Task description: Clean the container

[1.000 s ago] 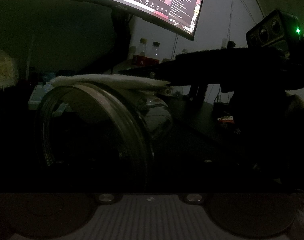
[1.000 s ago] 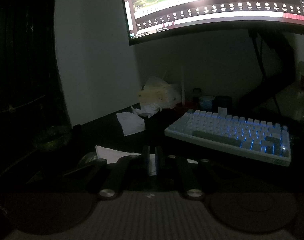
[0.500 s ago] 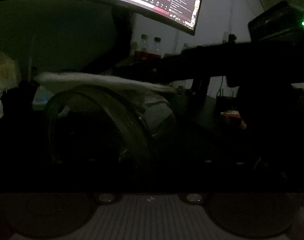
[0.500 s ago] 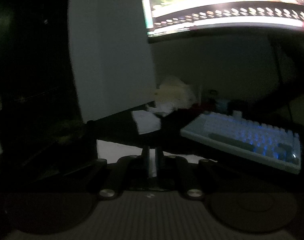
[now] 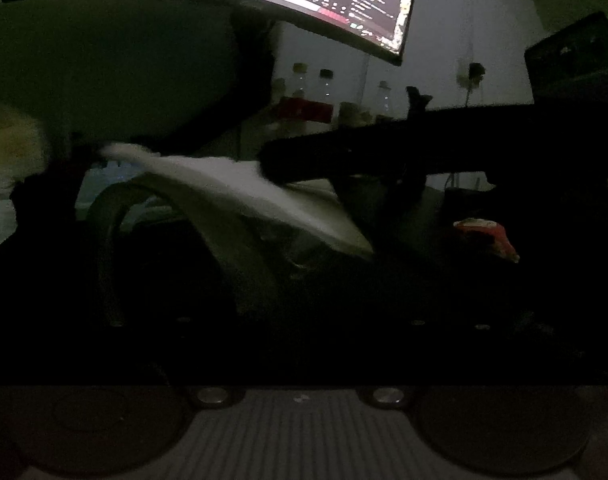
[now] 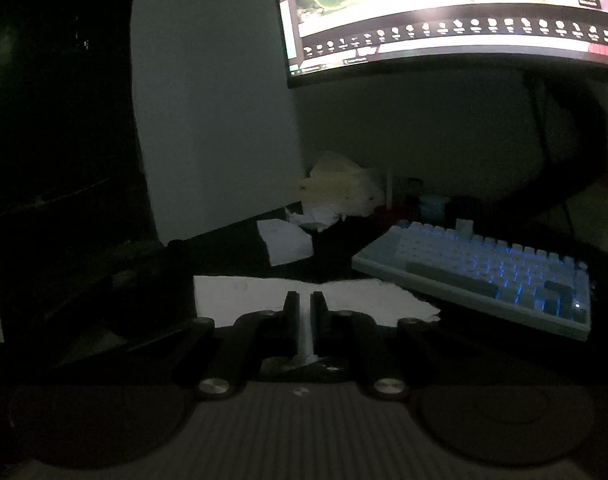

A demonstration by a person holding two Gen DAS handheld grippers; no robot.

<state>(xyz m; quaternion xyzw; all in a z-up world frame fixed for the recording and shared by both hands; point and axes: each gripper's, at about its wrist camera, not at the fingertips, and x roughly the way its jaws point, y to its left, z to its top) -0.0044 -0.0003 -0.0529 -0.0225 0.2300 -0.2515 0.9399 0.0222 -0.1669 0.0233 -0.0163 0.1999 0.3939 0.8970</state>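
the glass container (image 5: 207, 240) lies on its side in front of the left claw, whose grip i cannot make out in the dark, seemingly steadied so the right claw (image 6: 305, 320), pinching a white tissue (image 5: 239, 184), can wipe across its top.

The right gripper (image 6: 305, 322) has its two fingers (image 6: 291, 320) drawn nearly together, pinching a white cloth (image 6: 239, 296) between the pads. In the left wrist view it reaches in from the right as a dark bar, tip toward the left. The left gripper's own fingers are lost in darkness, so their spread cannot be told.
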